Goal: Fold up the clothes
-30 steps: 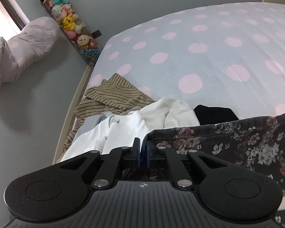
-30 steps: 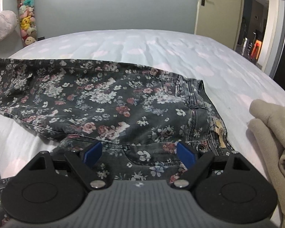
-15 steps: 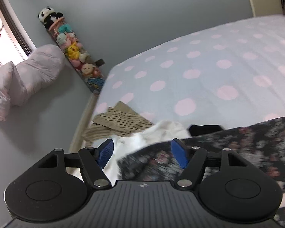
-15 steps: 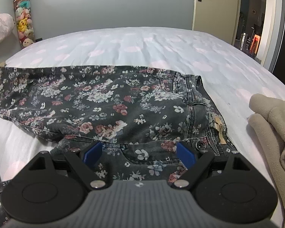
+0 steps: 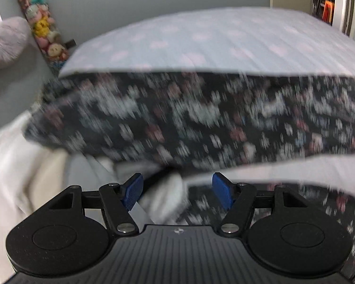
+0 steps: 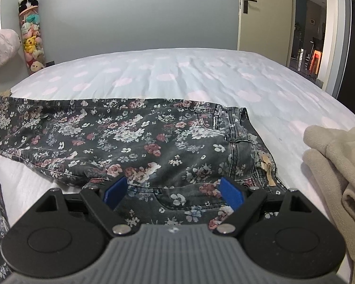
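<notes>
Dark floral jeans (image 6: 139, 137) lie spread across the polka-dot bed (image 6: 177, 71), waistband (image 6: 246, 146) to the right. My right gripper (image 6: 174, 191) hovers open just over the near waistband edge, its pads clear of the cloth. In the blurred left wrist view, one floral leg (image 5: 201, 118) stretches across the bed. My left gripper (image 5: 177, 190) hangs in front of it with its jaws wide and closing slightly. Below the gap lie white cloth (image 5: 163, 196) and a bit of floral fabric, but the pads press on nothing.
A pile of white clothes (image 5: 16, 165) sits at the bed's left end. A beige fleece garment (image 6: 338, 161) lies at the right. A tube of plush toys (image 6: 32, 40) and a pink pillow (image 6: 0, 47) stand by the far wall, beside an open doorway (image 6: 312, 35).
My left gripper was shut on the jeans leg's hem; it let go, opened wide and swung across and down. The leg now lies flat. The right gripper stayed put.
</notes>
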Demonstrator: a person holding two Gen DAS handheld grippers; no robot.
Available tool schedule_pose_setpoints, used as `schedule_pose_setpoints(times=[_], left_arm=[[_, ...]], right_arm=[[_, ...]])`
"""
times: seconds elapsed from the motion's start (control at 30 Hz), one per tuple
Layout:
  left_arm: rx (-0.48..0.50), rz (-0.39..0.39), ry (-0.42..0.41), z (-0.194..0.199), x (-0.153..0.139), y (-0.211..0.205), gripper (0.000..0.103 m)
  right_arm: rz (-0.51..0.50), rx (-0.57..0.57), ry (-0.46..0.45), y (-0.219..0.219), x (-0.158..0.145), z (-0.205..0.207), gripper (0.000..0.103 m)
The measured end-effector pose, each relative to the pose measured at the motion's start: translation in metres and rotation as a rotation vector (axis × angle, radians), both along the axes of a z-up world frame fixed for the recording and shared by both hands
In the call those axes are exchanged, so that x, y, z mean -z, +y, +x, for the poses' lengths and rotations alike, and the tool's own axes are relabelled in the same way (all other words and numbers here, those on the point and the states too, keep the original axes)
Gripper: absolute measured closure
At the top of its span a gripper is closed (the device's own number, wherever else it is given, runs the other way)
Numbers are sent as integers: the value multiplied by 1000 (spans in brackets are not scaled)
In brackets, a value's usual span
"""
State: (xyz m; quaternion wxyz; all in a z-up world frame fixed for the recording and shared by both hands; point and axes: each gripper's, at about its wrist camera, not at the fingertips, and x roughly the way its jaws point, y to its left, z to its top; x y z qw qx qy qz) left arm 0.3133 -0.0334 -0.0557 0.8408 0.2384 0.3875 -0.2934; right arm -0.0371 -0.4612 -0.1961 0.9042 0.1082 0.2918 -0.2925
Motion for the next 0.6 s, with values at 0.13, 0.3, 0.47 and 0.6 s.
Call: schedule_pose_setpoints(times=[0.13,0.3,0.47,0.6], left_arm=[[-28,27,49,-6,36,4,39],[-82,47,93,-6,71,10,39],[-179,-48,110,-9,79,19,63],[-166,-91,97,-23,63,18,88]], right_arm=[[1,3,2,0,1,0,16],[6,5,21,-1,5,3,16],[13,9,33,-4,8,5,16],[21,15,34,-6,9,6,16]])
